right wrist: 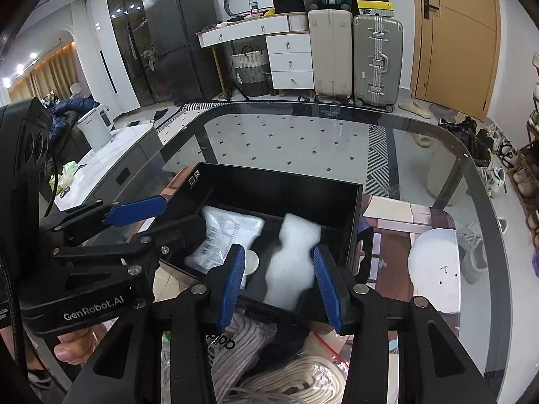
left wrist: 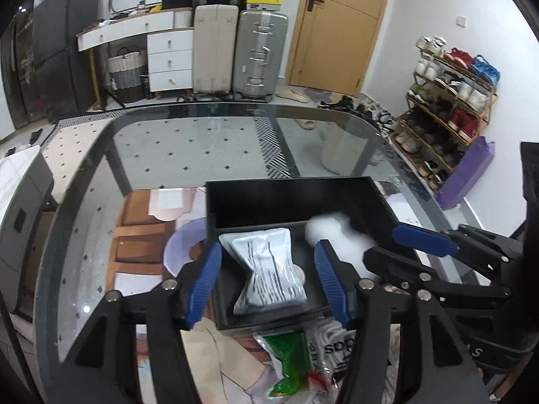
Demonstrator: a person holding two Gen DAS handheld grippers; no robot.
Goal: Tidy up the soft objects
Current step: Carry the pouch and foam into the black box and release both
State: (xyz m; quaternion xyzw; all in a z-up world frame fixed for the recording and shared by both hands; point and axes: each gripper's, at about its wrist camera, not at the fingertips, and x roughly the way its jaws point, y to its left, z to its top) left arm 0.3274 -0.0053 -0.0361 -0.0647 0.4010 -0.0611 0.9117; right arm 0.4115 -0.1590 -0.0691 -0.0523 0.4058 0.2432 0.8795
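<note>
Under my left gripper (left wrist: pixel 267 274), a green bag (left wrist: pixel 291 363) and a printed white bag (left wrist: pixel 331 343) lie on the glass table (left wrist: pixel 151 155). My left jaws stand apart over the near end of the black box (left wrist: pixel 293 198); a white printed pouch (left wrist: pixel 266 269) lies on the box floor between the blue fingers (left wrist: pixel 203 282), which are clear of it on both sides. Nothing is gripped there.

Below my right gripper (right wrist: pixel 278 281), coiled cord (right wrist: pixel 296 383) sits in clear bags. Between my right fingers (right wrist: pixel 232 282), a blurred white soft piece (right wrist: pixel 289 259) stands in the right side of the box (right wrist: pixel 286 185). Whether the pads press it I cannot tell.

Just left of it, a small pale disc (right wrist: pixel 251 262) rests on the box floor, then the pouch (right wrist: pixel 229 232). Right of the box, a white sheet (right wrist: pixel 434 269) lies on the table (right wrist: pixel 303 134).

Beyond the table: suitcases (right wrist: pixel 353 54), drawers (right wrist: pixel 291 62), a door (right wrist: pixel 454 33).
</note>
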